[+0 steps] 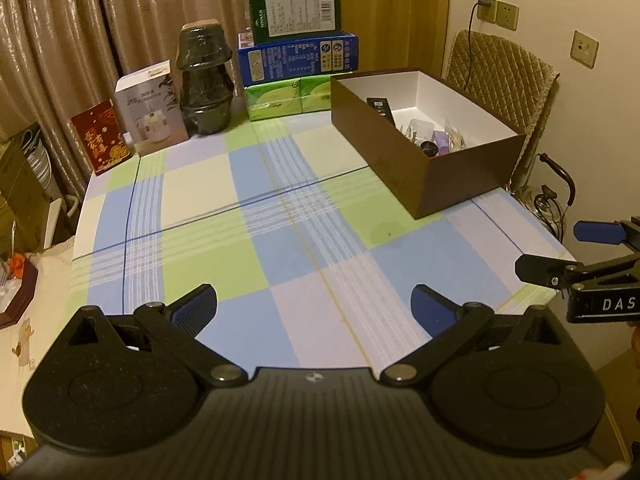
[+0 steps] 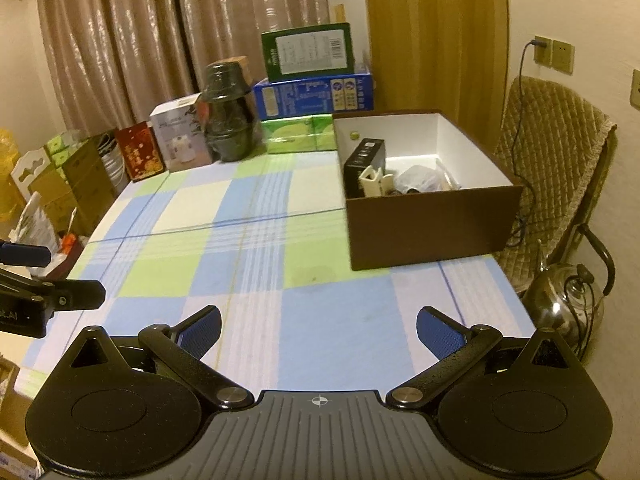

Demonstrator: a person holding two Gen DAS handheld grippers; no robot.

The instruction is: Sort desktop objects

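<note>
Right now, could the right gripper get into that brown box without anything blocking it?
Probably yes. The right gripper is open and holds nothing, the tablecloth between it and the brown box is bare, and the box has no lid, so it could come in from above.

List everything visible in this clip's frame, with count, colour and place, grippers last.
Checked tablecloth: one, blue, green and white, covering the table.
Open cardboard box: one, brown outside, white inside, far right; holds small mixed items, including a black box.
Stacked cartons: dark green on blue on light green packs, back centre.
Dark wrapped jar: one, back, left of the stack.
White carton: one, back left.
Red packet: one, leftmost.
Quilted chair: one, tan, right.
Steel kettle: one, beside the table, right.
Left gripper: open, empty.
Right gripper: open, empty.
</note>
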